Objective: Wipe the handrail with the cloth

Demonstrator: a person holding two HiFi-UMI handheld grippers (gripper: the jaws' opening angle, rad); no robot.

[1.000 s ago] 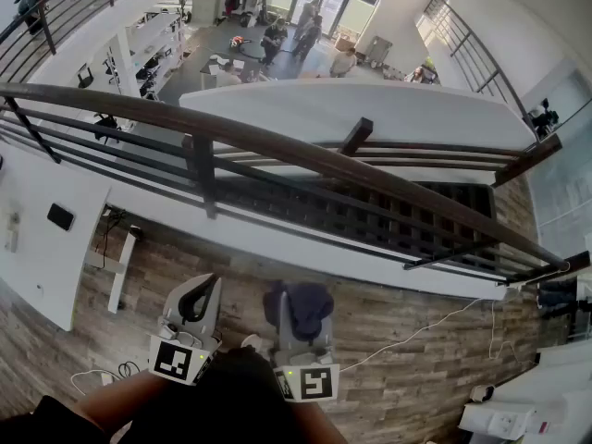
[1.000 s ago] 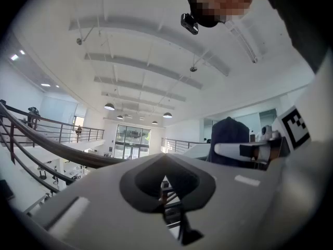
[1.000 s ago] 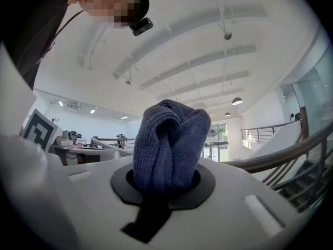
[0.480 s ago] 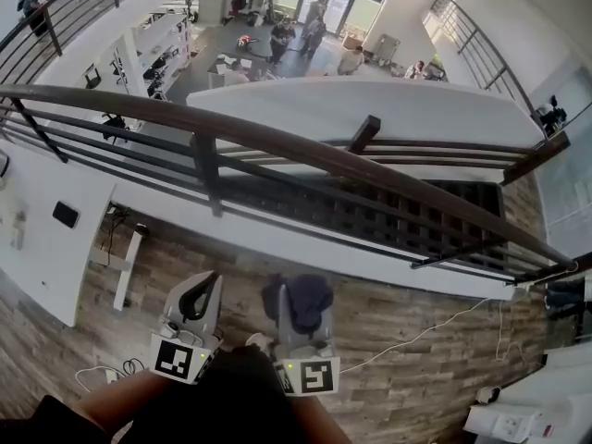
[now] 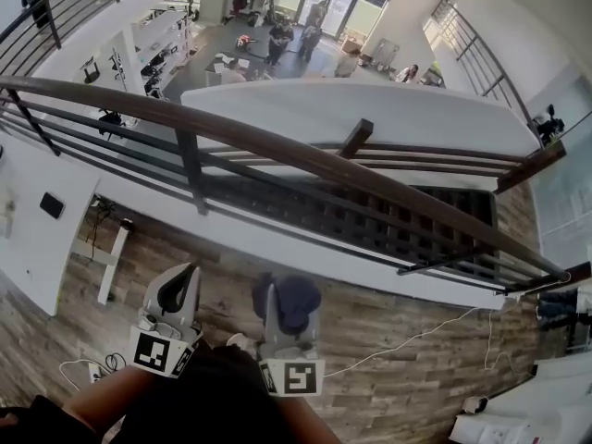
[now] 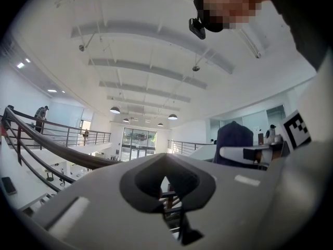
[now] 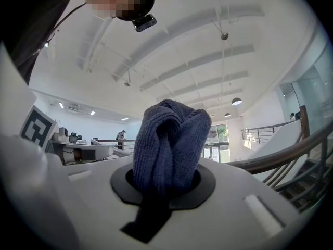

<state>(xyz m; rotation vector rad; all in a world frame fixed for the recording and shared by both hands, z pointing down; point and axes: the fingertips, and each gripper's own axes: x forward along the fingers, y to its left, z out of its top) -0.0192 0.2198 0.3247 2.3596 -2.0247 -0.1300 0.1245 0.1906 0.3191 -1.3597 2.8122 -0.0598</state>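
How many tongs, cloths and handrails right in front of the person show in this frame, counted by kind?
Tongs: 2, the left tongs shut with nothing in them, the right tongs shut on the cloth
Cloth: 1, the blue cloth
Handrail: 1, the dark handrail running across ahead
Total: 4

Bright, even daylight throughout; strong fisheye bending at edges, sharp focus.

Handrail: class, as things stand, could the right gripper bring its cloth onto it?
Probably yes. The right gripper grips the cloth just short of the handrail, and nothing stands between them; the left gripper sits off to the side.
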